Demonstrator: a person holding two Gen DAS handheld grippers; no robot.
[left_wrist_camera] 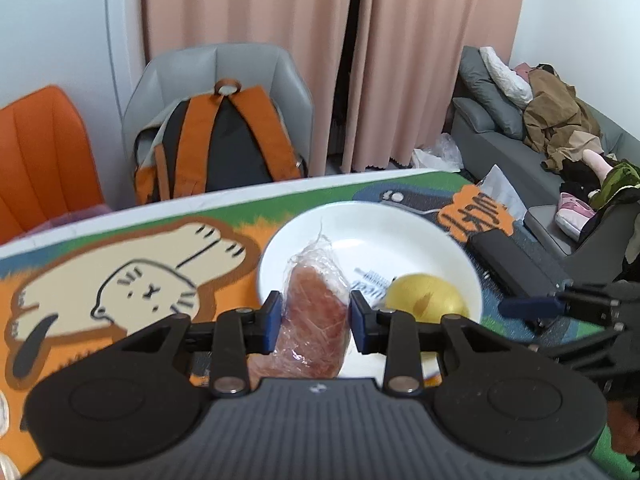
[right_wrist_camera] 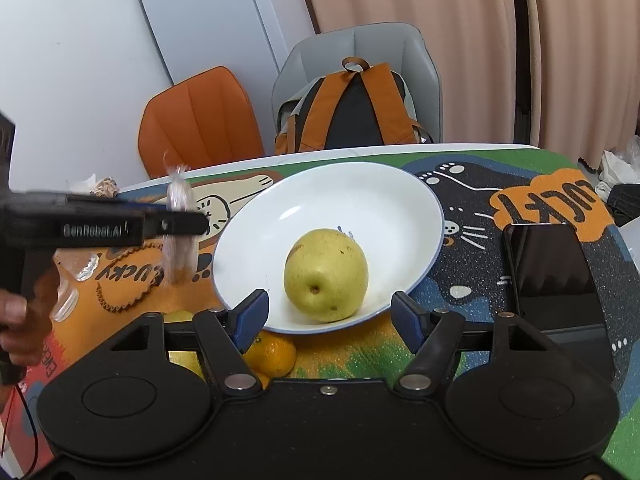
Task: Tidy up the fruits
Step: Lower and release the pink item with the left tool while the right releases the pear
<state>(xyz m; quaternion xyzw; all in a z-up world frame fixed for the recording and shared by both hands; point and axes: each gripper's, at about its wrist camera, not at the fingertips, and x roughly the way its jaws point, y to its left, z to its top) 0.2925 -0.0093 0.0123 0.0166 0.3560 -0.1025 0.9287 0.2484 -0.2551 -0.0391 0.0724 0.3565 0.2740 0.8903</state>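
A white plate (right_wrist_camera: pixel 360 200) sits on the cartoon table mat and holds a yellow pear (right_wrist_camera: pixel 326 276). In the left wrist view my left gripper (left_wrist_camera: pixel 314 318) is shut on a pink fruit piece wrapped in clear plastic (left_wrist_camera: pixel 316 312), held above the near rim of the plate (left_wrist_camera: pixel 380 232), with the pear (left_wrist_camera: pixel 426 298) to its right. In the right wrist view my right gripper (right_wrist_camera: pixel 334 320) is open and empty just in front of the plate. My left gripper (right_wrist_camera: pixel 176 224) shows there at the left, holding the wrapped piece (right_wrist_camera: pixel 180 248). An orange (right_wrist_camera: pixel 274 354) lies under my right gripper.
A black phone (right_wrist_camera: pixel 552 276) lies on the mat right of the plate. A yellow fruit (right_wrist_camera: pixel 182 356) sits beside the orange. Behind the table stand an orange chair (right_wrist_camera: pixel 200 120) and a grey chair with a backpack (right_wrist_camera: pixel 352 108). A sofa (left_wrist_camera: pixel 520 128) is at the right.
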